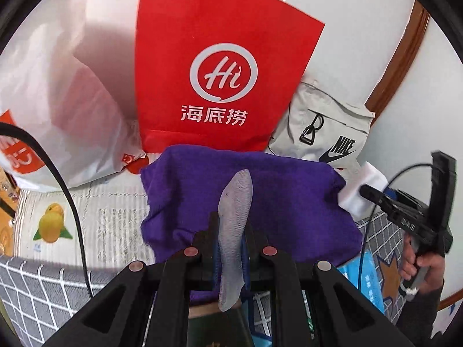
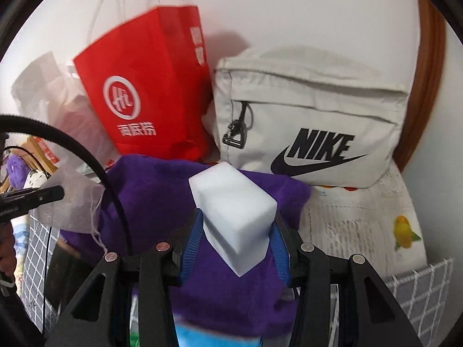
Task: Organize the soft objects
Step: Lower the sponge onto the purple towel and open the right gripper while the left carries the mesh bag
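The left gripper was clamped shut on a thin strip of grey mesh cloth, which stood up between its fingers above the purple cloth just ahead; so narrow a pinch on something that limp could let it slide out with any quick swing. To its right, the right gripper squeezed a white foam block between its blue pads, over the same purple cloth; the block sat skewed, one corner hanging low, and might twist free if the squeeze eased.
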